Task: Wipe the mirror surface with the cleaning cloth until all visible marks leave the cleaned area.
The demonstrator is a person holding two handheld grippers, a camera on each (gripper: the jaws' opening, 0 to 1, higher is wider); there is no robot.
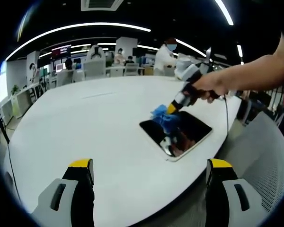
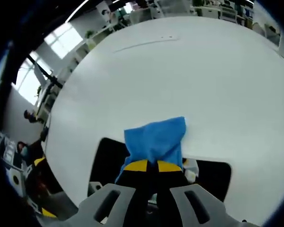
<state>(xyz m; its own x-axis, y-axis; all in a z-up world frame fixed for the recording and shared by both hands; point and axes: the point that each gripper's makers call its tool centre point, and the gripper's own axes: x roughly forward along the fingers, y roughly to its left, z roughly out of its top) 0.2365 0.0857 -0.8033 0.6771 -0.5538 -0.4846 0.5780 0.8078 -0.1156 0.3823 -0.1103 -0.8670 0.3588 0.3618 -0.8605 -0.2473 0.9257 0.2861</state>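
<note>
A dark rectangular mirror (image 1: pixel 180 135) with a pale rim lies flat on the white table (image 1: pixel 99 123), to the right of centre. A blue cleaning cloth (image 1: pixel 164 116) rests bunched on its far corner. My right gripper (image 1: pixel 172 109), held by a person's hand, is shut on the cloth and presses it onto the glass. In the right gripper view the blue cloth (image 2: pixel 156 140) spreads out from my shut right gripper (image 2: pixel 152 166), with the mirror (image 2: pixel 109 163) dark beneath it. My left gripper (image 1: pixel 149 168) hovers open over the table's near edge, with nothing between its jaws.
The white table curves away to its edge on the right (image 1: pixel 227 137). Beyond it stand office desks, chairs and several people (image 1: pixel 166 56). A cable (image 1: pixel 226 111) hangs from the right gripper's handle.
</note>
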